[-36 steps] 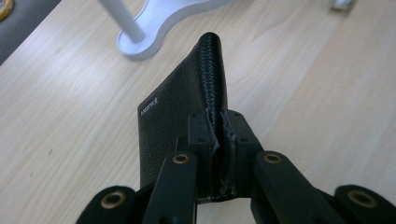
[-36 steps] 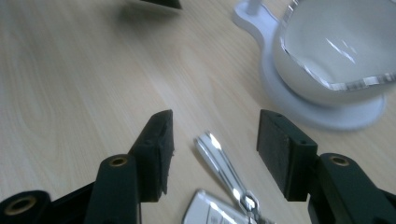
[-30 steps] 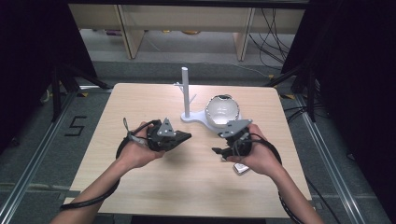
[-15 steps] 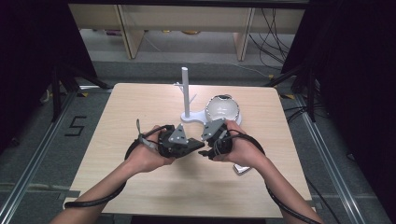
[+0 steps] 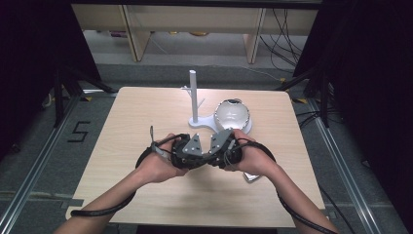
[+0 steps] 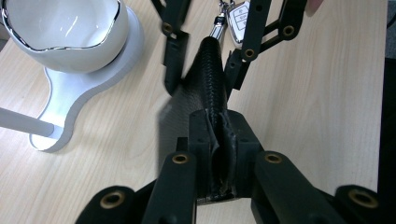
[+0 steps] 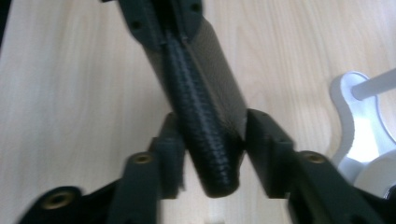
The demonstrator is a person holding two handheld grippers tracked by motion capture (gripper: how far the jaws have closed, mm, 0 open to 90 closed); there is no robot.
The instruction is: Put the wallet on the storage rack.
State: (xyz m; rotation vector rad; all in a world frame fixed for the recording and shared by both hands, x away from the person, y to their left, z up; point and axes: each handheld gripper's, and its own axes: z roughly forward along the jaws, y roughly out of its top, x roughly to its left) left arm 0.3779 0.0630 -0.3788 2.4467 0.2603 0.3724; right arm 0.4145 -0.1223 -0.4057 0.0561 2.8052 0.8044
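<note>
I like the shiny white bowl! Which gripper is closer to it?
The right gripper. It sits just in front of the white bowl, almost under it in the high view. The left gripper is farther over to the left, shut on the black pouch.

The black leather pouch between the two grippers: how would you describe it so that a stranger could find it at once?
Start at the wooden table, then the white stand with its bowl. In front of them the left gripper and right gripper meet. The black leather pouch stretches between them: dark, textured, with a stitched ridge, unlike the white stand and the silvery key fob.
</note>
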